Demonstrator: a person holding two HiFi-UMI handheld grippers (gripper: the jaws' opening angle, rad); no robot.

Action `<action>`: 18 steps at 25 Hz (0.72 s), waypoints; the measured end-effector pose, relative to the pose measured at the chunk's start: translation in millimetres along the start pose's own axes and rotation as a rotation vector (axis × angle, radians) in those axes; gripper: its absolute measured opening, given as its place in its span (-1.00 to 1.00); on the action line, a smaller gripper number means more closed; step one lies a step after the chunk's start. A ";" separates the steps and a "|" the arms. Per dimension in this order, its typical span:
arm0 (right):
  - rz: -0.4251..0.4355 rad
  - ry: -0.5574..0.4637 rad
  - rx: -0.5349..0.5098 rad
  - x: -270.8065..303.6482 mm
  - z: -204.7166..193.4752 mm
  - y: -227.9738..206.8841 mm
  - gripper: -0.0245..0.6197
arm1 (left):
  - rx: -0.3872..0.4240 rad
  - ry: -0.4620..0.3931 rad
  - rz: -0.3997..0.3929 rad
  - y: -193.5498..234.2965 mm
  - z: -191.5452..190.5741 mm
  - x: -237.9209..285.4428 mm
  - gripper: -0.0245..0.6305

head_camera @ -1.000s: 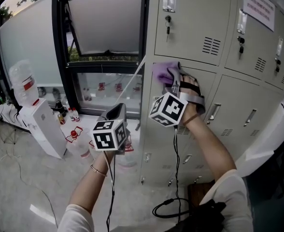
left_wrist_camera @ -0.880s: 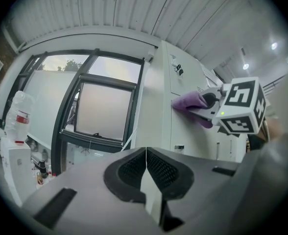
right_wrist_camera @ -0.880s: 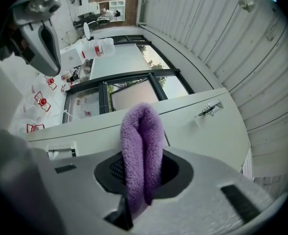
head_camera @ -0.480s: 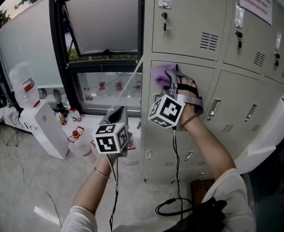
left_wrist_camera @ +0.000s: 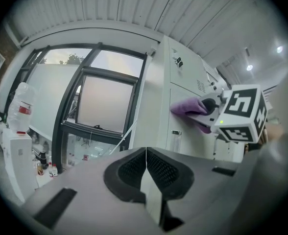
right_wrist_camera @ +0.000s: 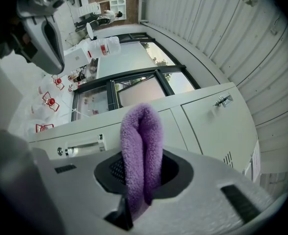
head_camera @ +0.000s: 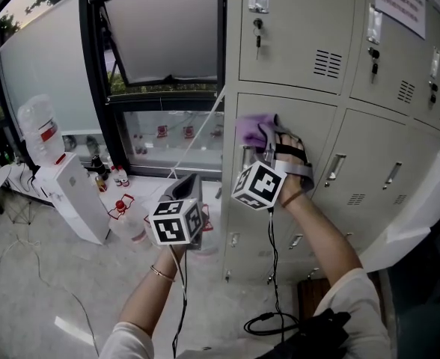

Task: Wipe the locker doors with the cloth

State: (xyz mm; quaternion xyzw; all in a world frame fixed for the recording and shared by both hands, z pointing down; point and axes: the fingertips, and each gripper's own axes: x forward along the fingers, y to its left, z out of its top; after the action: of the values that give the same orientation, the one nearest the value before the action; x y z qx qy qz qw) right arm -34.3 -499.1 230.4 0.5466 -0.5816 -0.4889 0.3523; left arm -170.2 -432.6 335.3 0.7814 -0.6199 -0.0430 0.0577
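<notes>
A folded purple cloth [head_camera: 251, 129] is pressed against the upper left of a grey middle-row locker door [head_camera: 310, 126]. My right gripper [head_camera: 263, 137] is shut on the cloth [right_wrist_camera: 141, 151], which sticks up between its jaws. The same cloth [left_wrist_camera: 192, 107] shows against the locker in the left gripper view. My left gripper [head_camera: 184, 184] hangs lower and to the left, away from the lockers, with its jaws closed together [left_wrist_camera: 145, 170] and nothing between them.
The locker bank [head_camera: 355, 88] fills the right, with keys [head_camera: 258, 30] in the upper doors and handles [head_camera: 332, 169] below. A dark-framed window [head_camera: 160, 43] stands left. A white water dispenser [head_camera: 74, 197] and bottles [head_camera: 126, 219] sit on the floor; a cable [head_camera: 269, 320] trails below.
The right gripper and cloth have slid slightly down on the locker door. The left gripper has drifted a little right and down.
</notes>
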 end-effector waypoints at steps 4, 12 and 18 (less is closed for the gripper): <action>0.021 0.005 0.009 -1.8 -5.0 14.0 -0.74 | 0.005 0.018 0.005 1.0 -10.5 -0.1 -0.90; 0.067 0.013 0.025 -4.9 -13.2 43.6 -0.74 | 0.013 0.049 0.003 0.9 -27.2 3.6 -0.90; 0.091 0.015 0.021 -6.5 -16.8 63.7 -0.74 | 0.016 0.064 0.003 3.2 -35.0 4.0 -0.90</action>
State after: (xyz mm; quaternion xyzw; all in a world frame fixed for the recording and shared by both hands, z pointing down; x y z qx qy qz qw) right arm -36.0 -500.7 296.5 0.5267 -0.6082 -0.4621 0.3729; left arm -167.5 -435.9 370.4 0.7819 -0.6192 -0.0128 0.0713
